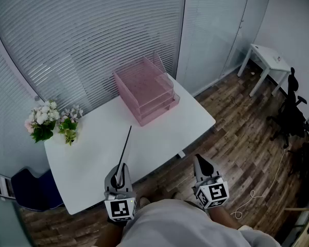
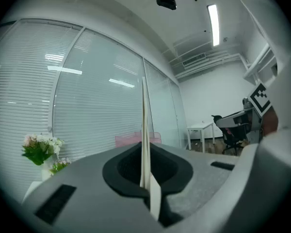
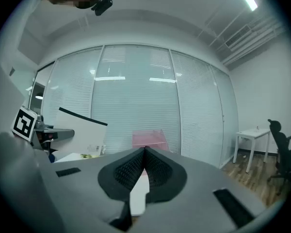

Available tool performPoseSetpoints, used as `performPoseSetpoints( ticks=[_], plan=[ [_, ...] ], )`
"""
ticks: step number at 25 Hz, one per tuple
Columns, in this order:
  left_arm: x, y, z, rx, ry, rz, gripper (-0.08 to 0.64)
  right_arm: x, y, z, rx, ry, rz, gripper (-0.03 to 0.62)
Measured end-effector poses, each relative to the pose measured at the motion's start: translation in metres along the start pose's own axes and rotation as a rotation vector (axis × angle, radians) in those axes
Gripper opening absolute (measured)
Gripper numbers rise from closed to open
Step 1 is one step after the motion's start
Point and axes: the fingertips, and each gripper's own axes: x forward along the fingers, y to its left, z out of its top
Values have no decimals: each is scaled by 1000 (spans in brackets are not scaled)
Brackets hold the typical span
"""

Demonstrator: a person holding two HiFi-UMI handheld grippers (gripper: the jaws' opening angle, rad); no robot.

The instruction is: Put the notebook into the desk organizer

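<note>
The notebook (image 1: 125,147) stands on edge, seen as a thin dark line above the white table (image 1: 92,153), and my left gripper (image 1: 121,170) is shut on its near end. In the left gripper view the notebook (image 2: 144,110) rises as a thin upright sheet between the closed jaws (image 2: 146,150). The pink desk organizer (image 1: 147,89) stands at the table's far side, well beyond the notebook. My right gripper (image 1: 202,161) hangs off the table's near edge, shut with nothing in it. Its own view shows the white notebook cover (image 3: 80,132) at left and the organizer (image 3: 148,139) ahead.
A pot of flowers (image 1: 44,120) stands at the table's far left corner. Glass walls with blinds run behind the table. A small white side table (image 1: 268,60) and a black office chair (image 1: 291,112) stand on the wood floor at right.
</note>
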Motion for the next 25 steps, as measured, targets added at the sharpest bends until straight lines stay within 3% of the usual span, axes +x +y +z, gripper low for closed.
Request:
performPoseSetpoints(
  ticks=[9, 17, 25],
  plan=[
    [0, 0, -3, -4, 10, 12, 17, 2, -4, -1, 3, -6, 14, 12],
    [4, -15, -5, -2, 33, 18, 17, -3, -20, -10, 66, 0, 26, 12],
    [14, -47, 0, -18, 44, 104, 17, -13, -63, -32, 66, 59, 87, 12]
  ],
)
